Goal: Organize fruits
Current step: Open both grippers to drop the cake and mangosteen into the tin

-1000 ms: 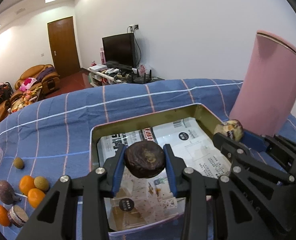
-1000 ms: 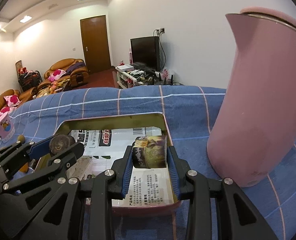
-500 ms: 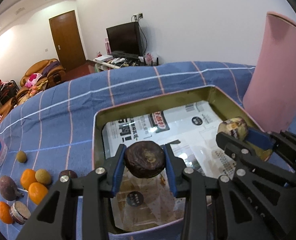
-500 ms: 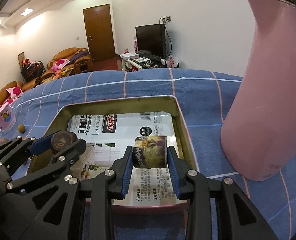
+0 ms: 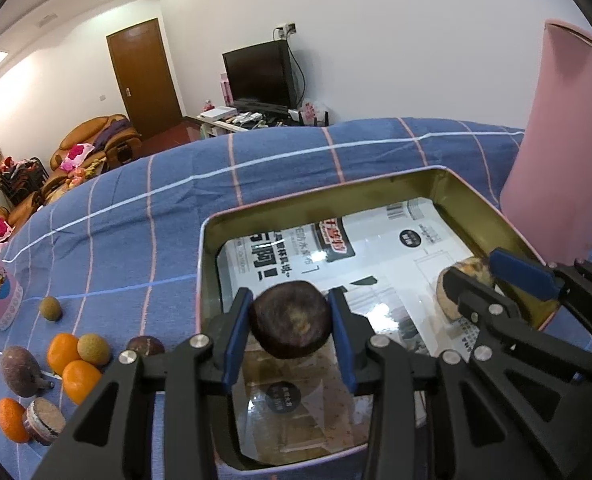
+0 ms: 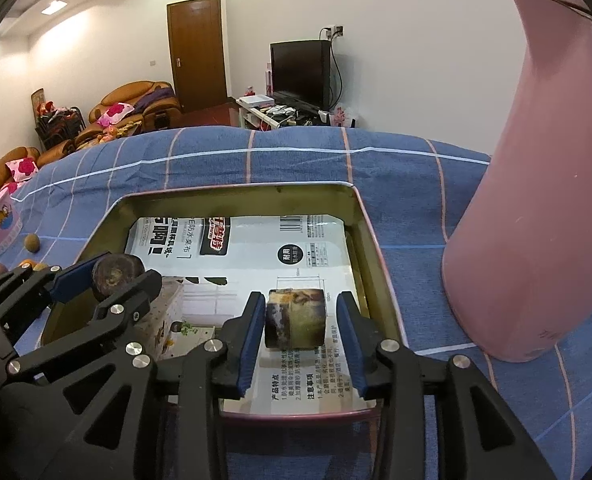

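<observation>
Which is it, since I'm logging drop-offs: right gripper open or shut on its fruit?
Open. The right gripper has just been opening; the fruit sits between its pads, with a gap showing on one side.

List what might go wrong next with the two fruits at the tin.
1. The right tongs have just been opening; the mottled fruit between them looks free of one pad and may roll on the glossy paper in the tin.
2. The left tongs, also just opening, pinch the dark round fruit; dropped from there, it may bounce.
3. The pink jug stands close beside the tin; a wide withdrawal might knock it.
</observation>
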A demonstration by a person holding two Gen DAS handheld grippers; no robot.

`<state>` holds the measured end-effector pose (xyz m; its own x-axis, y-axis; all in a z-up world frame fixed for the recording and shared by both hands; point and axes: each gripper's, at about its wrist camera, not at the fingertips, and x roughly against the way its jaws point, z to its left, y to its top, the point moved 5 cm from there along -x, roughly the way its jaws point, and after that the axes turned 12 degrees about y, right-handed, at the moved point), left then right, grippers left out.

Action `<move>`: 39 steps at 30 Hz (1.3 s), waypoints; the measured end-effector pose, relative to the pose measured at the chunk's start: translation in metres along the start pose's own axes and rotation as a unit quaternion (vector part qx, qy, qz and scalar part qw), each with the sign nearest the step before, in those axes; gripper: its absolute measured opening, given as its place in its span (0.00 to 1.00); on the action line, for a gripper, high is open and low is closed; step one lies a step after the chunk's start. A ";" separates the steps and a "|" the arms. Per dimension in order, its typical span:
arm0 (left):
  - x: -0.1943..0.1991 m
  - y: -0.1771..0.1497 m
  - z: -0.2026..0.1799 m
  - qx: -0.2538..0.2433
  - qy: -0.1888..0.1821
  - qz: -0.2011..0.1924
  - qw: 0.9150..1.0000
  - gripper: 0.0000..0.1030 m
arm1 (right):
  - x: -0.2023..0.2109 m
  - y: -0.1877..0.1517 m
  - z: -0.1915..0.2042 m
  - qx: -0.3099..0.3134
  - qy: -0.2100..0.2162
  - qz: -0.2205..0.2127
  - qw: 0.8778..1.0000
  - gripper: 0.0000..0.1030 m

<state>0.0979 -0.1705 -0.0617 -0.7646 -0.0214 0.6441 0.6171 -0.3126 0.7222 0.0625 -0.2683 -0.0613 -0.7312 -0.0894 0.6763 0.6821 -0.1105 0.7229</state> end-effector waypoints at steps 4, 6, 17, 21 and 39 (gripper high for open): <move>0.000 -0.001 0.000 0.001 -0.001 -0.001 1.000 0.40 | 0.000 0.000 -0.002 0.000 0.001 -0.001 1.000 0.39; 0.003 -0.002 0.001 0.002 -0.002 -0.004 1.000 0.47 | 0.002 0.000 -0.003 -0.003 0.006 -0.004 1.000 0.39; 0.023 0.002 0.019 0.045 -0.003 -0.044 0.998 0.68 | 0.019 0.003 -0.014 -0.056 0.062 -0.050 0.995 0.53; 0.036 0.003 0.045 0.092 0.004 -0.076 0.993 1.00 | 0.031 0.006 -0.023 -0.114 0.135 -0.087 0.980 0.75; 0.059 -0.021 0.070 0.068 0.042 -0.118 0.990 1.00 | 0.073 0.005 -0.001 -0.039 -0.020 -0.181 0.982 0.85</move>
<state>0.0529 -0.0981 -0.0217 -0.8995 -0.0444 0.4346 0.4348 -0.1870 0.8809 0.0125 -0.2764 -0.0085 -0.9239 0.0085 0.3824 0.3728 -0.2042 0.9052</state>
